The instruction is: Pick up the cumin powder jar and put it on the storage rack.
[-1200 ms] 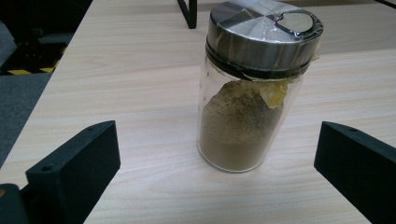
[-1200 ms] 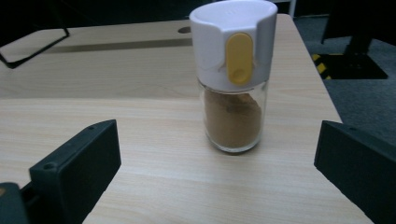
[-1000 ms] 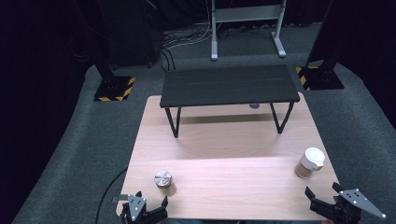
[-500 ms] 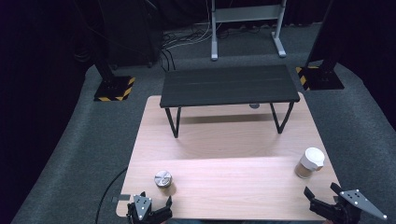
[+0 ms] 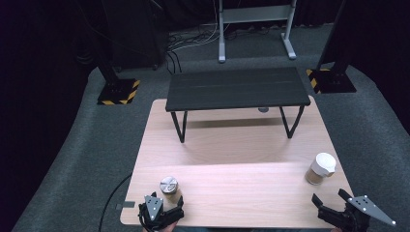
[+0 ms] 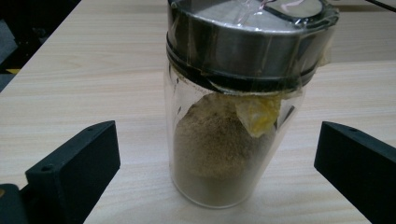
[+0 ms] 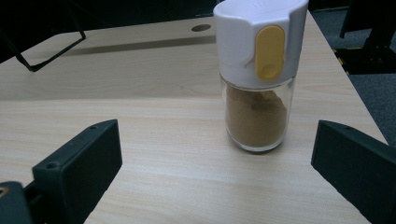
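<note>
A glass jar with a steel lid (image 5: 168,185), half full of tan powder, stands near the front left of the wooden table (image 5: 232,145). My left gripper (image 5: 164,200) is open just behind it. In the left gripper view the jar (image 6: 229,140) rises close between the two spread jaws of the left gripper (image 6: 218,154), touching neither. A glass shaker with a white cap and yellow button (image 5: 320,168) stands at the front right. My right gripper (image 5: 330,198) is open a short way before it. In the right gripper view the shaker (image 7: 257,79) stands ahead of the right gripper (image 7: 219,144), right of centre.
A low black bench (image 5: 237,89) stands on the table's far half. A round cable hole (image 5: 263,109) lies under its right end. Black stands with yellow-striped bases (image 5: 117,92) are on the carpet at both sides. A cable (image 5: 110,198) trails off the front left.
My left gripper has slid to the right and forward, so the steel-lidded jar now stands between its jaws. The right gripper and both jars have stayed put.
</note>
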The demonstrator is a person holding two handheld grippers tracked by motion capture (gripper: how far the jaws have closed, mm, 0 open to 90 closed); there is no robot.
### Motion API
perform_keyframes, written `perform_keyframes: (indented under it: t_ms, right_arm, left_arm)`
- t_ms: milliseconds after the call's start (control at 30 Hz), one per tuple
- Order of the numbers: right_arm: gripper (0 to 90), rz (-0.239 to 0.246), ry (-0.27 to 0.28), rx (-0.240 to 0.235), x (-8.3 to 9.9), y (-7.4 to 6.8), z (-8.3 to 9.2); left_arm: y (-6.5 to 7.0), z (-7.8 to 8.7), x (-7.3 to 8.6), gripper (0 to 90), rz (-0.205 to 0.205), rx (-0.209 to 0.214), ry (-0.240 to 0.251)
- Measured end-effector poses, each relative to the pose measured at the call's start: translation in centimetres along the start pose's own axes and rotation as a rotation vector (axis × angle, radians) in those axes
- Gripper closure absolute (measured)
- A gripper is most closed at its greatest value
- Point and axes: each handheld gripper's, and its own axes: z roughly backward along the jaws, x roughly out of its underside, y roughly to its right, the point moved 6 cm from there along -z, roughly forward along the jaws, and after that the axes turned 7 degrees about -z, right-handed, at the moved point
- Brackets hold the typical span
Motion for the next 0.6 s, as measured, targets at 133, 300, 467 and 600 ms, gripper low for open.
perform_keyframes:
  t_ms: [133,300,467,600]
  right_arm:
    - [0.3,0.008,0.003,0.001,0.0,-0.1,0.0]
    - [0.5,0.018,0.000,0.003,0.0,-0.1,0.1]
    - [0.5,0.017,0.005,0.005,0.1,0.1,0.3]
    - [0.0,0.022,0.019,0.000,0.3,0.2,0.5]
  left_arm:
    - [0.1,-0.5,0.0,0.1,0.006,-0.001,0.003]
    - [0.2,-1.0,-0.1,0.2,0.005,0.009,0.000]
    - [0.0,-1.5,-0.1,0.2,0.025,0.017,0.002]
    - [0.0,-1.8,-0.3,0.2,0.023,0.017,0.002]
